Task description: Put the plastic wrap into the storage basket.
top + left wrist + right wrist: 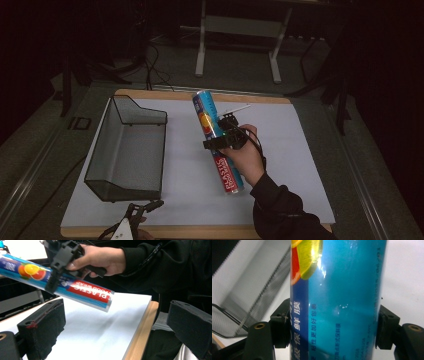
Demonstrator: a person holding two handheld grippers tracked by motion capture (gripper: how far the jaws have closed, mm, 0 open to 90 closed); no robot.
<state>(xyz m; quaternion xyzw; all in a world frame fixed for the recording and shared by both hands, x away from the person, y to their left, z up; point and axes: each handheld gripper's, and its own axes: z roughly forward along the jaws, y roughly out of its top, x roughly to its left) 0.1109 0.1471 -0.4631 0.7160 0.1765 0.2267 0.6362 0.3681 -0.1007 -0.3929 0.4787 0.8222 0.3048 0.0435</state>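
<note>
the room around the table is lying dark, with a pale metal stand (239,40) on the grey floor behind, and a white board with a wooden edge (280,150) is serving as the work surface. on its left part a black wire-mesh basket (127,150) is sitting open-topped, probably as the place things go. the right gripper (223,137) is clamping a long blue cardboard roll of plastic food wrap with fruit pictures and a red label (216,140) near its middle, likely so the roll balances. in the left gripper view the roll is hanging tilted above the board, clear of it, just right of the basket. the left gripper (142,210) is waiting at the near edge with its jaws spread wide and nothing between them.
</note>
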